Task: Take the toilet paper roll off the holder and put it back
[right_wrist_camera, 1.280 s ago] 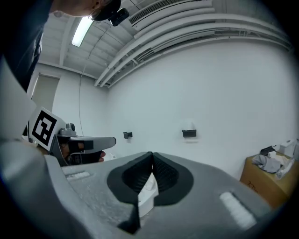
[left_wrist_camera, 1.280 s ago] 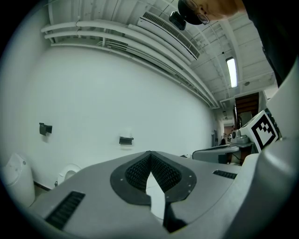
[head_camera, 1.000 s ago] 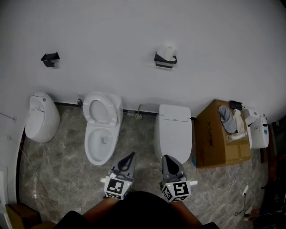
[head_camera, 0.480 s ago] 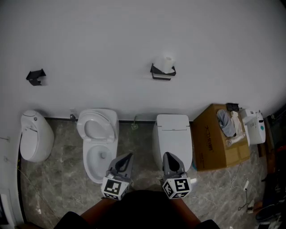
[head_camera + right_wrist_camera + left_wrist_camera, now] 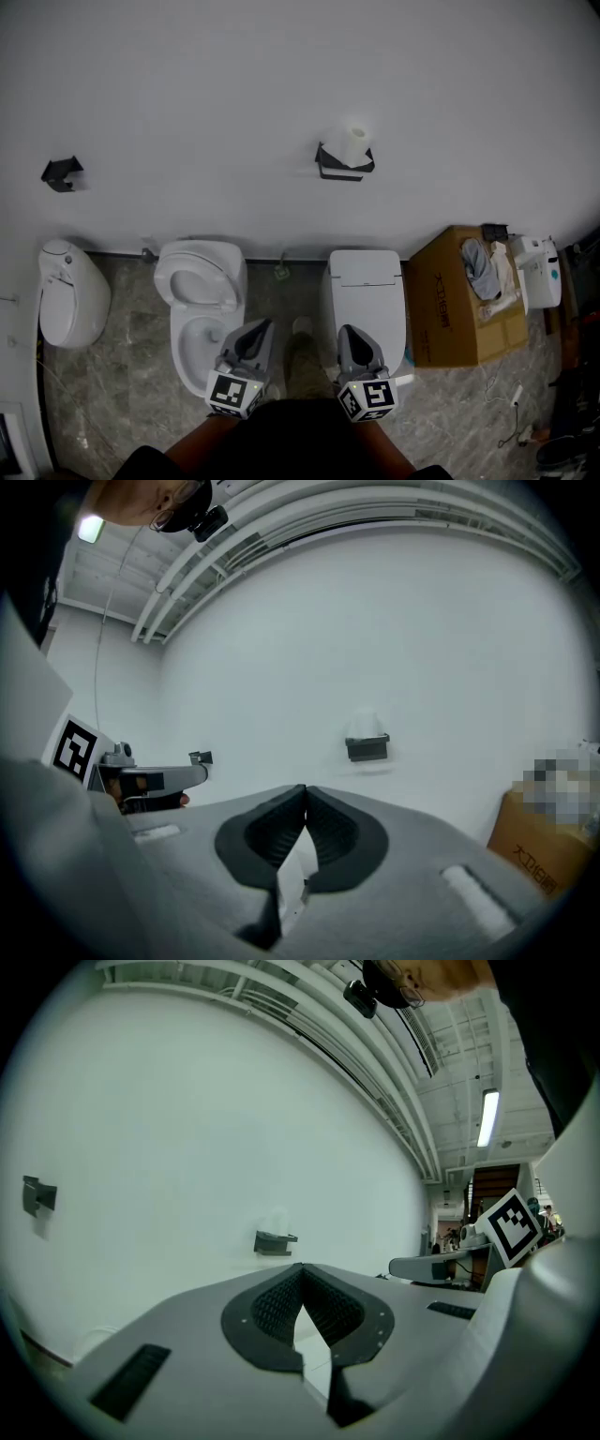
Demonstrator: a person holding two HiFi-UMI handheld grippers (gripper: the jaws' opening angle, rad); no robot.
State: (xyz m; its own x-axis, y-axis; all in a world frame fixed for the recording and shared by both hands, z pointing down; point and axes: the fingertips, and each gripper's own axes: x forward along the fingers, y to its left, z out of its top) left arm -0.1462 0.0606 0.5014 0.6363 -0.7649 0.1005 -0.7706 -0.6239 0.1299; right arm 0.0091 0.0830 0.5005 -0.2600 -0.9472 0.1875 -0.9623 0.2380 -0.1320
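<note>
White toilet paper roll (image 5: 355,143) is sitting upright on the dark holder (image 5: 341,169), high on the wall (image 5: 187,84) above the closed toilet (image 5: 367,291). The left gripper (image 5: 263,325) and right gripper (image 5: 346,331) are hovering well below it, side by side, each with jaws pressed together and gripping nothing.
</note>
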